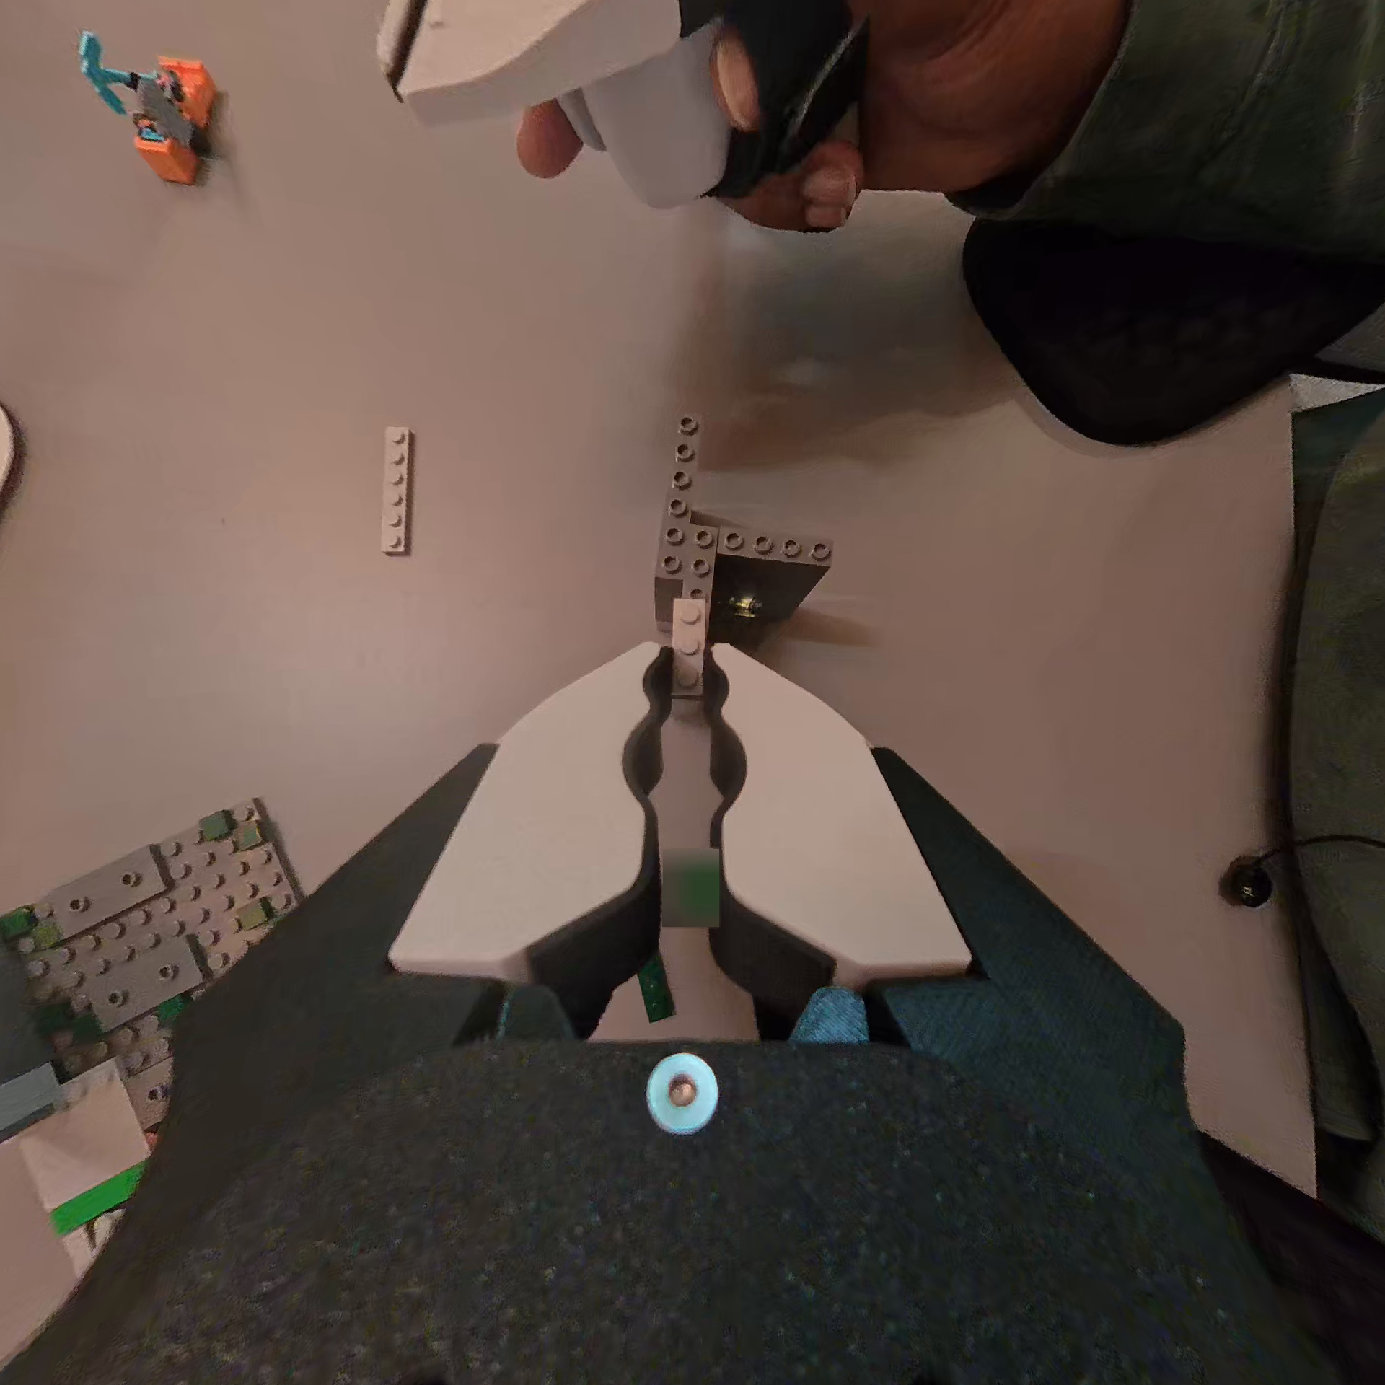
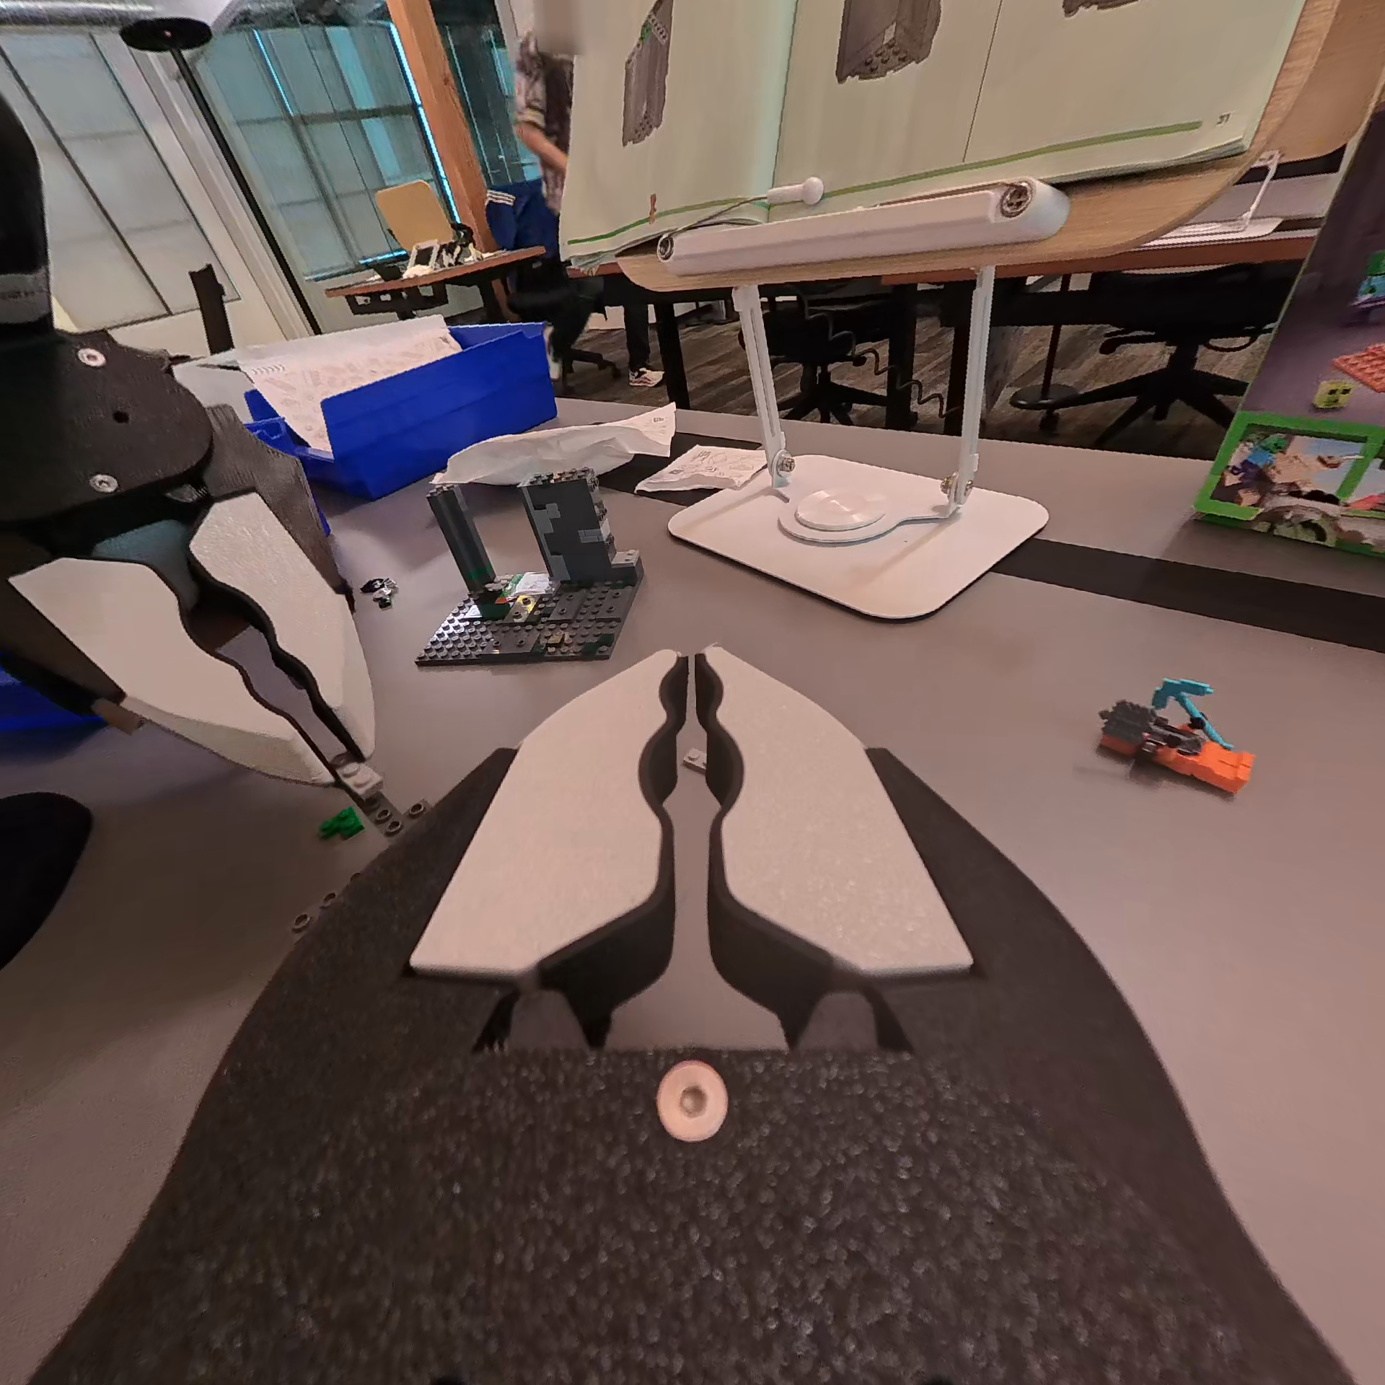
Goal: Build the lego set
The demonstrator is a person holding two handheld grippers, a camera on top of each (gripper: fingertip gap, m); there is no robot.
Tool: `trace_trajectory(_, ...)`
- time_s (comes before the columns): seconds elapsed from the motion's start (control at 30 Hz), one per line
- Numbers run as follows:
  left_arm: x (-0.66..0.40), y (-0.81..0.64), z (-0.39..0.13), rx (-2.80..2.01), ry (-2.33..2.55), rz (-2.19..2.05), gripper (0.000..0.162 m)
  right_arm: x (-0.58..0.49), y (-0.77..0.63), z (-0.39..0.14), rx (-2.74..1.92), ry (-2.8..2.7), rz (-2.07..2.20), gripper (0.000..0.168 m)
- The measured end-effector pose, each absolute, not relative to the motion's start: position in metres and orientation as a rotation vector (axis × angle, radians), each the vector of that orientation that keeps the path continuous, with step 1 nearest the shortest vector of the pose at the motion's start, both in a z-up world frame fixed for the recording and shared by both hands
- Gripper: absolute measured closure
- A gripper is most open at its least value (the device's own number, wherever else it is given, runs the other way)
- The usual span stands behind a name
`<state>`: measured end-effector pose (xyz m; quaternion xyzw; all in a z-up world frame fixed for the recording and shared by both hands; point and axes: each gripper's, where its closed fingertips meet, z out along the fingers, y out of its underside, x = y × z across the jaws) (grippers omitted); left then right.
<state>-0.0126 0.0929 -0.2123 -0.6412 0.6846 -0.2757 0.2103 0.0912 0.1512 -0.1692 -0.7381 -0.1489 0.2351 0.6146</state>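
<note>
My left gripper is shut on a small light grey plate, its far end over a dark grey L-shaped assembly on the table. The right wrist view shows this gripper at the left, with the plate touching the assembly. My right gripper is shut and empty, held above the table; it also shows at the top of the left wrist view, held by a hand. The main build stands on a dark baseplate beyond it.
A loose light grey long plate lies left of the assembly. A tiny grey piece and a green piece lie on the table. An orange and teal small build, a booklet stand, a blue bin and a box surround the area. My hands' fingertips stand some 12 cm from each other.
</note>
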Motion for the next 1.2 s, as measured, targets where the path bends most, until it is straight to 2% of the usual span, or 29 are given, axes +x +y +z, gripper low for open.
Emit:
trace_trajectory(0.8,-0.011,0.092,-0.218,-1.753,1.973,-0.71,0.154,0.088,0.149,-0.168,-1.698,-0.358,0.55,0.167)
trace_trajectory(1.2,-0.016,0.092,-0.208,-1.72,1.953,-0.728,0.149,0.087,0.149,-0.168,-1.694,-0.365,0.554,0.167)
